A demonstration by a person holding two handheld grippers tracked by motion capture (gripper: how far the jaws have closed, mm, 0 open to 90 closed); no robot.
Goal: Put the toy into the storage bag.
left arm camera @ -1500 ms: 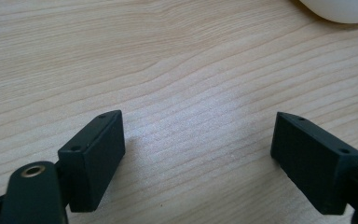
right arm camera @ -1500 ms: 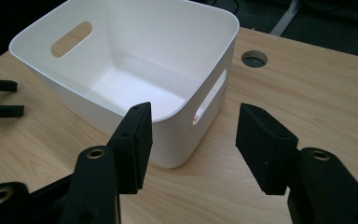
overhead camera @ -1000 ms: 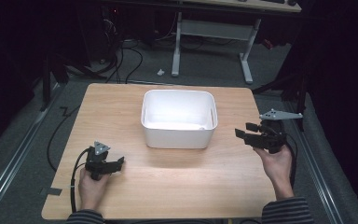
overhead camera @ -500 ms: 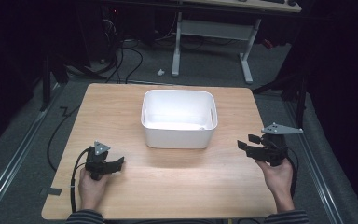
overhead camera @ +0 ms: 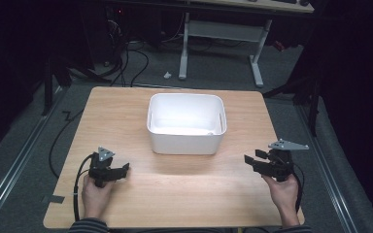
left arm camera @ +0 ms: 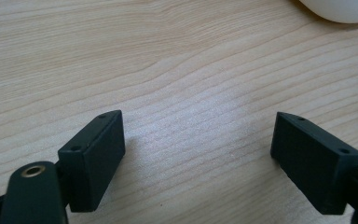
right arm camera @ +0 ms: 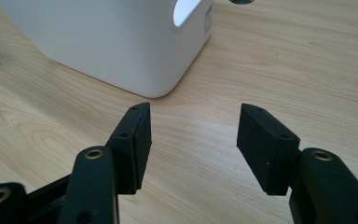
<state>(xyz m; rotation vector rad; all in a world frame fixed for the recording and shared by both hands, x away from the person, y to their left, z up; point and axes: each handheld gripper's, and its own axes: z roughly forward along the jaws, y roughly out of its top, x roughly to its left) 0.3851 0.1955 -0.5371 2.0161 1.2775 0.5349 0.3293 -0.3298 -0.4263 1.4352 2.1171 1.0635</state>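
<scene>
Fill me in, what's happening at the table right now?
A person sits at a wooden table with a gripper in each hand. The left gripper rests near the front left corner, fingers apart over bare wood. The right gripper is low at the front right, also open, pointing towards the white bin in the middle of the table. Nothing is held, and neither gripper touches the bin. The bin looks empty from the high view.

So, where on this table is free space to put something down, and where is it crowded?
The widest bare wood lies in front of the white bin, between the left gripper and the right gripper. Strips also lie bare along the table on either side of the bin. Behind the bin the strip is narrow. Both front corners are taken by the hands.
</scene>
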